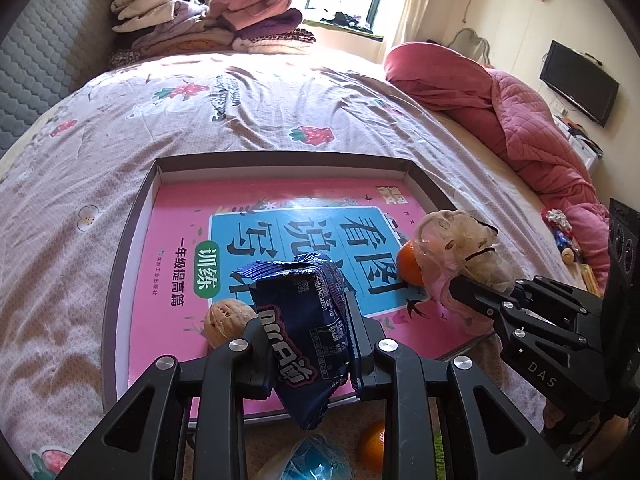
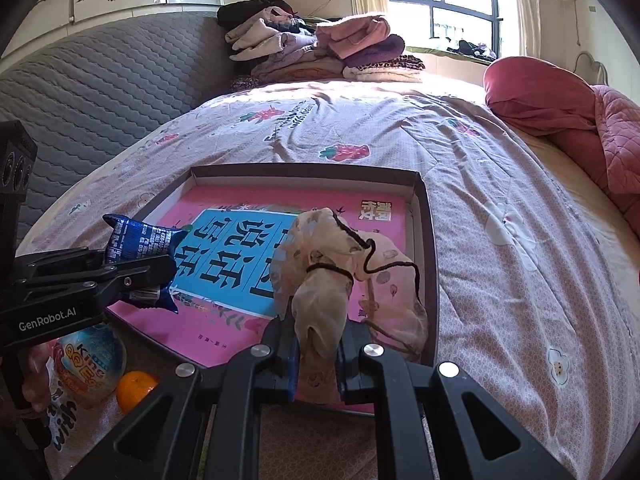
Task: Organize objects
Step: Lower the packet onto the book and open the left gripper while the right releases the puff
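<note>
My left gripper (image 1: 308,344) was clamped on the blue snack packet (image 1: 308,320), packet's long axis running along my fingers, its far end hanging over the near edge of the shallow box (image 1: 132,240). My right gripper (image 2: 316,354) pinched shut on the beige scrunchie (image 2: 340,264), bulk of the fabric drooping forward over the box's near right corner. Both loads sat straight ahead of their fingers, above the box floor; the left packet looked lower and nearer the pink book (image 1: 176,216) lining the box, so I judged the left hand closer to a drop.

Just outside the box's near edge: a loose tangerine (image 2: 136,390) and a blue egg-shaped toy (image 2: 90,360) on the bedspread (image 1: 80,160), not yet put away. Inside the box, a walnut (image 1: 226,320) lay left of the packet, another tangerine (image 1: 410,264) by the scrunchie at the right.

Beyond the box's far wall: folded clothes pile (image 1: 208,20), red quilt (image 1: 500,108) to the far right.
</note>
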Available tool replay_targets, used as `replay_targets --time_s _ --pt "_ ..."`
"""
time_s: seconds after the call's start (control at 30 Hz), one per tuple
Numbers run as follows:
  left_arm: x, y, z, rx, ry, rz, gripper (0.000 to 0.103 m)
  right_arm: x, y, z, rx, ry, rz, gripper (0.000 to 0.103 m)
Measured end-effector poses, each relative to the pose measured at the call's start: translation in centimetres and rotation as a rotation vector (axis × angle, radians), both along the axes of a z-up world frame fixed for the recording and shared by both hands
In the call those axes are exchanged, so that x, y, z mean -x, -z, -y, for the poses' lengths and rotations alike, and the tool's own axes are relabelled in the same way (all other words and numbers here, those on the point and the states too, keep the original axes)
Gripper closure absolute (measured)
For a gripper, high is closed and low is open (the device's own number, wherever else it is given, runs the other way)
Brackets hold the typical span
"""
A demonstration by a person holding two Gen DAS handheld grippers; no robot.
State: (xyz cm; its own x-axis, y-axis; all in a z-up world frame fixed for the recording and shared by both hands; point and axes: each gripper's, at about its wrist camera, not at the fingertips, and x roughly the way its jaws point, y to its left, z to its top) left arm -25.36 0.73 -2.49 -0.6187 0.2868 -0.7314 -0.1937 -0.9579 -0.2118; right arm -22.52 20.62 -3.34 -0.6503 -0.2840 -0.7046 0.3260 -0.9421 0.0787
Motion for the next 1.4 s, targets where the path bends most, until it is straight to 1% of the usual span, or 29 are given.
replay_targets --time_s 0.17,0.37,0.53,0.6,0.77,0.93,1.1,1.4 --pt "0.2 0.3 0.0 0.021 -0.002 0.006 0.076 0.1 0.5 0.2 -0.009 -0.004 0.010 0.089" --pt "0.4 0.6 0.2 0.021 -0.005 0.013 0.076 0.2 0.7 0.3 -0.016 -0.007 0.011 0.089" --pt "0.4 0.6 0.1 0.023 -0.003 0.013 0.076 0.1 0.7 0.5 -0.027 -0.014 0.010 0.086" --pt "0.4 0.6 0.1 0.022 -0.003 0.014 0.076 0.0 0.8 0.7 -0.041 -0.025 0.011 0.084" --pt "0.4 0.6 0.0 0.026 -0.002 0.014 0.075 -0.1 0.9 1.1 -0.065 -0.032 0.014 0.083" --pt "0.7 0.8 0.3 0.013 -0.003 0.030 0.074 -0.1 1.1 1.1 -0.073 -0.025 0.029 0.079" --pt "0.9 0.9 0.7 0.002 -0.011 0.043 0.072 -0.3 1.0 1.4 -0.095 -0.027 0.023 0.070" --pt "1.1 0.9 0.9 0.010 -0.020 0.046 0.072 -0.4 0.7 1.2 -0.099 -0.017 0.017 0.068"
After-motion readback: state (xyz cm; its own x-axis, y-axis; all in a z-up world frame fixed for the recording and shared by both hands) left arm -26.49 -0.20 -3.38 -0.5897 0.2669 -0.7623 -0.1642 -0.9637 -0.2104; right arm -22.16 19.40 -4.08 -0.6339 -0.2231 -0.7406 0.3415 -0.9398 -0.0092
